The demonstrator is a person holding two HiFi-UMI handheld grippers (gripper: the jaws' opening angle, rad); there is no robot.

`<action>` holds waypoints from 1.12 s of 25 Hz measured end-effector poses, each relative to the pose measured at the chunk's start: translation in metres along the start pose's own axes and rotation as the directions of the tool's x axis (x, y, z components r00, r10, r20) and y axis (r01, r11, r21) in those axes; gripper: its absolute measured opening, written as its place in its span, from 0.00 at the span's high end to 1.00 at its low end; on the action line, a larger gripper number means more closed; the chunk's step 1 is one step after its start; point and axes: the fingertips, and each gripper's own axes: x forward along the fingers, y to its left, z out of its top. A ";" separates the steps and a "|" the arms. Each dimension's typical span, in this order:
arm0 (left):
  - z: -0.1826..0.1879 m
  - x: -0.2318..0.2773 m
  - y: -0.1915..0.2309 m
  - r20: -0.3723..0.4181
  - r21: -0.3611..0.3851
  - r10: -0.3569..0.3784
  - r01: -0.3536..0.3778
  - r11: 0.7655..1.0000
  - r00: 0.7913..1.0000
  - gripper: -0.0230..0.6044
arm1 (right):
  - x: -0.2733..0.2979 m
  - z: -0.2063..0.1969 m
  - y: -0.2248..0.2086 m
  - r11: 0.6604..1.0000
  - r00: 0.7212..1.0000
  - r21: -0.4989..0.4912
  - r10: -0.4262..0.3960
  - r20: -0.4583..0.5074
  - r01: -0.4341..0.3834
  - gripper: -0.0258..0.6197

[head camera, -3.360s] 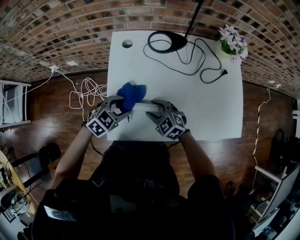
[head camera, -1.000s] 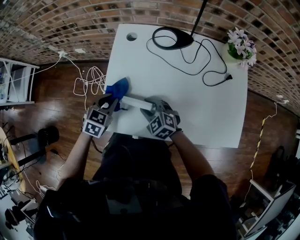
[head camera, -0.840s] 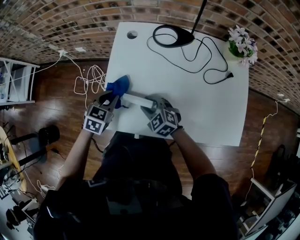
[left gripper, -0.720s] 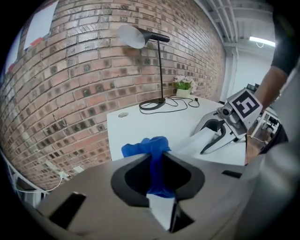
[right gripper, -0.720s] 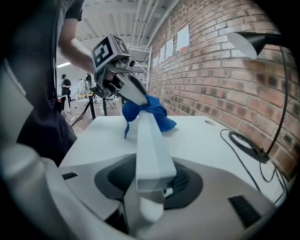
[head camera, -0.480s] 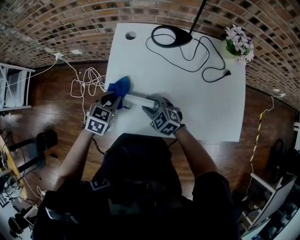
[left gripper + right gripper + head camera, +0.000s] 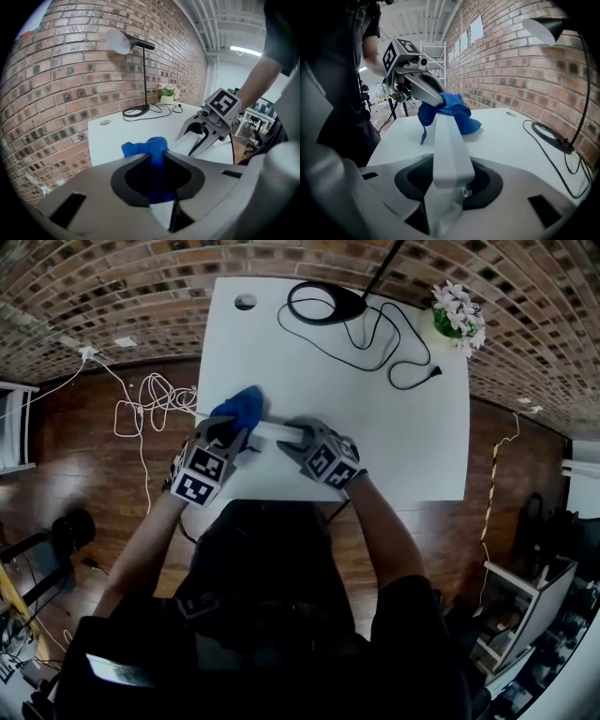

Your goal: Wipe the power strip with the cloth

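Observation:
A white power strip point(image 7: 272, 430) point(image 7: 447, 140) is held just above the white table point(image 7: 394, 427) near its front left. My right gripper point(image 7: 292, 439) point(image 7: 450, 180) is shut on its near end. A blue cloth point(image 7: 240, 410) point(image 7: 151, 161) point(image 7: 451, 110) is draped over the strip's far end. My left gripper point(image 7: 225, 434) point(image 7: 157, 176) is shut on the cloth, and presses it against that end. In the right gripper view the left gripper point(image 7: 423, 89) comes in from the upper left, over the cloth.
A black lamp base point(image 7: 323, 304) with its looping cord point(image 7: 398, 357) sits at the table's far side. A small pot of flowers point(image 7: 456, 318) stands at the far right corner. White cables point(image 7: 141, 409) lie on the wood floor to the left.
Both grippers keep their grips. The cloth stays at the strip's left end; the head camera has shifted, so the whole scene sits slightly higher and to the left.

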 end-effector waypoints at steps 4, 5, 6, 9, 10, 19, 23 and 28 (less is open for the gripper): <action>-0.001 0.003 -0.006 -0.016 0.006 0.007 -0.006 1.000 1.000 0.85 | -0.002 -0.002 0.002 1.000 1.000 -0.010 -0.003 0.006 0.003 0.70; -0.001 0.004 -0.007 -0.019 0.007 0.015 -0.015 1.000 1.000 0.85 | -0.004 -0.001 0.001 1.000 1.000 -0.020 -0.011 0.011 0.011 0.70; 0.000 0.004 -0.009 -0.021 0.006 0.025 -0.025 1.000 0.999 0.85 | -0.005 0.000 0.001 0.999 1.000 -0.030 -0.021 0.018 0.021 0.70; 0.003 0.005 -0.014 -0.015 -0.021 0.056 -0.056 0.998 0.998 0.85 | -0.005 0.001 0.003 0.997 0.998 -0.058 -0.052 0.043 0.054 0.71; 0.003 0.005 -0.016 -0.013 -0.032 0.071 -0.071 0.997 0.997 0.85 | -0.004 0.001 0.003 0.996 0.997 -0.068 -0.056 0.048 0.060 0.70; 0.010 0.018 -0.037 -0.047 -0.081 0.181 -0.184 0.980 0.982 0.85 | -0.007 -0.003 0.003 0.996 0.999 -0.078 -0.026 0.047 0.029 0.71; 0.014 0.024 -0.062 -0.039 -0.081 0.171 -0.173 0.982 0.985 0.84 | -0.003 -0.002 0.008 0.995 0.999 -0.099 0.004 0.046 0.001 0.72; 0.021 0.034 -0.079 -0.043 -0.070 0.165 -0.167 0.983 0.985 0.84 | -0.003 -0.003 0.007 0.994 0.999 -0.104 0.023 0.041 -0.018 0.72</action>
